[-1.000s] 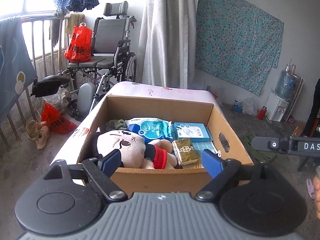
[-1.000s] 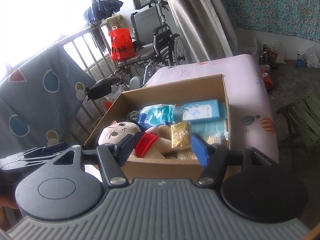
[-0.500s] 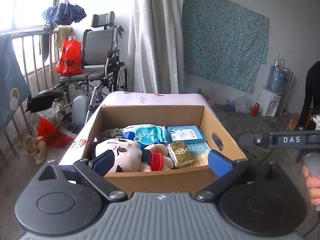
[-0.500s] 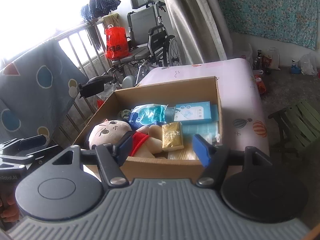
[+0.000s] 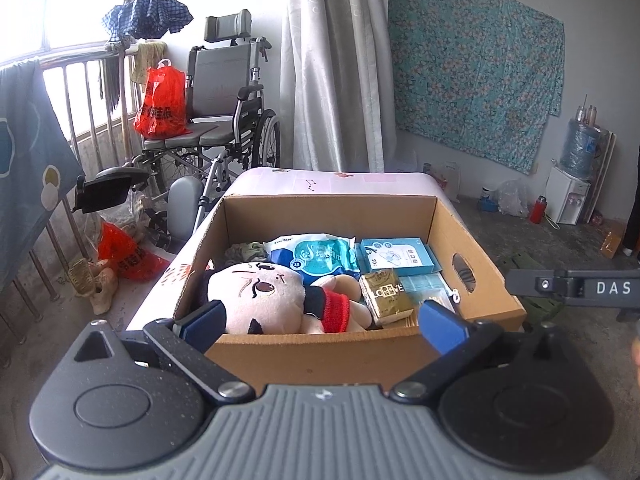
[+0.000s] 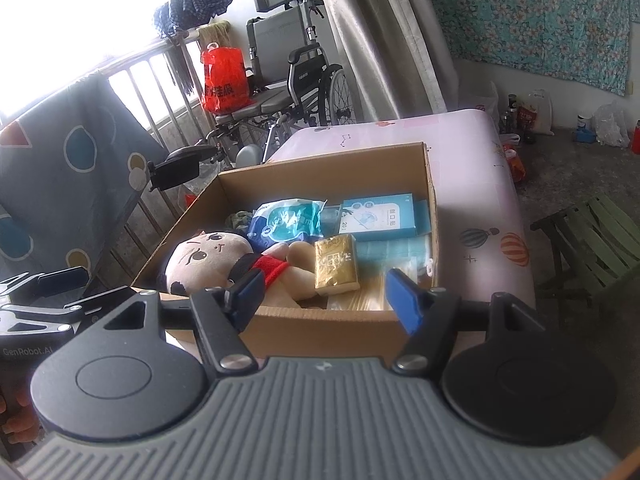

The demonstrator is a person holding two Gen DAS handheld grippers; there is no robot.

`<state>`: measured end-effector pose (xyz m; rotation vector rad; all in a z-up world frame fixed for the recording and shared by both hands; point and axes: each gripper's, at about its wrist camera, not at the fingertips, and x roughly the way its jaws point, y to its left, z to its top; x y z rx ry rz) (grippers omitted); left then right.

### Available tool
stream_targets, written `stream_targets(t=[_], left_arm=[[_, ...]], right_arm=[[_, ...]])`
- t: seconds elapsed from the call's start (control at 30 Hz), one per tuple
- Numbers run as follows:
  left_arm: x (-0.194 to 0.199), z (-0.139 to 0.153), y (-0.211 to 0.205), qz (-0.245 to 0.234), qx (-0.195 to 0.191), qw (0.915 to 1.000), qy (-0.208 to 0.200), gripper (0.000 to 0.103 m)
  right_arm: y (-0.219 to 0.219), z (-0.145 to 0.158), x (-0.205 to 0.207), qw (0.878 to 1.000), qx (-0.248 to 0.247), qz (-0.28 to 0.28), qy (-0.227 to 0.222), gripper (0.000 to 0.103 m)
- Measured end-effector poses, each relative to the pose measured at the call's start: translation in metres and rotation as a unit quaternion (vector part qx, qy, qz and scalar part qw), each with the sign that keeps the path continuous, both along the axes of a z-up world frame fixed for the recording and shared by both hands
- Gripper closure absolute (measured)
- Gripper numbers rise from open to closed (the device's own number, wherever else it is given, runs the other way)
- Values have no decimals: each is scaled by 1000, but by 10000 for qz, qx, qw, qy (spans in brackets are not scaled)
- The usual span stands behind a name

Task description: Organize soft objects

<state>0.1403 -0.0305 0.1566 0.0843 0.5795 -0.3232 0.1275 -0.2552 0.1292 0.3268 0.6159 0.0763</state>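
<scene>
An open cardboard box (image 5: 332, 350) (image 6: 320, 328) stands on a pink padded table (image 6: 476, 184). Inside lie a plush doll (image 5: 260, 296) (image 6: 208, 256) with a red collar, a blue wipes pack (image 5: 316, 254) (image 6: 286, 222), a light-blue flat box (image 5: 398, 256) (image 6: 380, 216), a gold tissue pack (image 5: 386, 292) (image 6: 334, 264) and a dark green cloth (image 5: 246, 250). My left gripper (image 5: 320, 320) is open and empty at the box's near wall. My right gripper (image 6: 324, 294) is open and empty, also at the near wall.
A wheelchair (image 5: 216, 120) with a red bag (image 5: 160, 108) stands behind the table by a railing. A patterned sheet (image 6: 60, 152) hangs at left. A green slatted stool (image 6: 592, 236) stands right of the table. A water dispenser (image 5: 576, 184) is at the far right wall.
Both grippers have pulled back a little from the box, and my left gripper's fingers now stand wider apart. The box contents have not moved.
</scene>
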Motion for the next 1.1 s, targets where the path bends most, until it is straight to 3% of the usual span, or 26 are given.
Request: stream_targets(t=[0.97,1.1], left_arm=[[-14,4,-12,-30,415,9989,-228,0],[-14,3,-10,-38,308,9994,-136,0]], right_arm=[[0,-10,7,9998,93,48,141,35],[2,-11,5,9998,103,72,123,35]])
